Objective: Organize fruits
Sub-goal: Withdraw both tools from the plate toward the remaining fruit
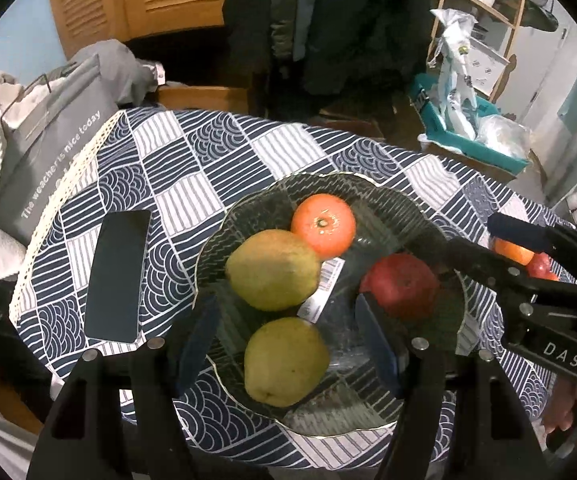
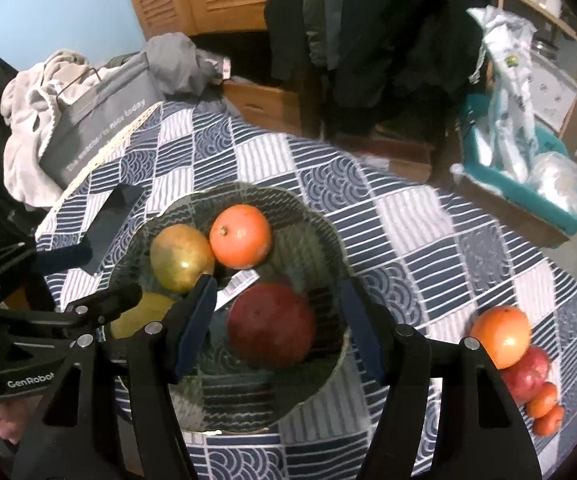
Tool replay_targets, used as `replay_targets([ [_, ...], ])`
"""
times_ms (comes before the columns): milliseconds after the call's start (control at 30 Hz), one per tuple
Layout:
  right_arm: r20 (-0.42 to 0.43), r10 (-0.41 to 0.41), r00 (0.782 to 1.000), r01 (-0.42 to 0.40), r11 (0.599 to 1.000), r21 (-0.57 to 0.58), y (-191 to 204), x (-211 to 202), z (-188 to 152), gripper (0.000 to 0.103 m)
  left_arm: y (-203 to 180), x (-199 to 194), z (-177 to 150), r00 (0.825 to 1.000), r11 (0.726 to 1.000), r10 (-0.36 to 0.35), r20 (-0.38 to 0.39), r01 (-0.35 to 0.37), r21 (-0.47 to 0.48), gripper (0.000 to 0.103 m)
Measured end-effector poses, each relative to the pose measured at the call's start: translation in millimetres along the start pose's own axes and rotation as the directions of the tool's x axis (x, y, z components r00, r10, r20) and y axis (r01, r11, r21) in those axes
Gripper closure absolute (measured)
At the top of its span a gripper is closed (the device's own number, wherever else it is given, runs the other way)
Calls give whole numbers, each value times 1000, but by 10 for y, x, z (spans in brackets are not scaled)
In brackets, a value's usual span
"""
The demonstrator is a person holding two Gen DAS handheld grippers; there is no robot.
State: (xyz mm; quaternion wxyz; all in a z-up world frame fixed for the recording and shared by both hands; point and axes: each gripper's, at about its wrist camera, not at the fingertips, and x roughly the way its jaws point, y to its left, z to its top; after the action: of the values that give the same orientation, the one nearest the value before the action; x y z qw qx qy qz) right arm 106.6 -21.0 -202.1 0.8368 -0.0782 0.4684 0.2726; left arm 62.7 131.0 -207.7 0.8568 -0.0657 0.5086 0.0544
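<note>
Glass bowl mid table, holds 2 pears, orange, red apple.

Loose fruit right of bowl: big orange, apple, 2 small ones. Prob. firm, smooth, rolls; take at widest part.

Right claw pitched down over bowl, jaws apart, empty. Left claw same, straddling near pear, no contact.

left gripper: black frame | blue pads | silver screws | right gripper: same
</note>
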Motion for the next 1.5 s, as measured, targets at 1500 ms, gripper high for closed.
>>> replay_targets([
  [1500,230,-260,938,225,960,170,-1075,-1820,-336,24,-1371,-892,283,962,959,-223,156,188,212,23],
])
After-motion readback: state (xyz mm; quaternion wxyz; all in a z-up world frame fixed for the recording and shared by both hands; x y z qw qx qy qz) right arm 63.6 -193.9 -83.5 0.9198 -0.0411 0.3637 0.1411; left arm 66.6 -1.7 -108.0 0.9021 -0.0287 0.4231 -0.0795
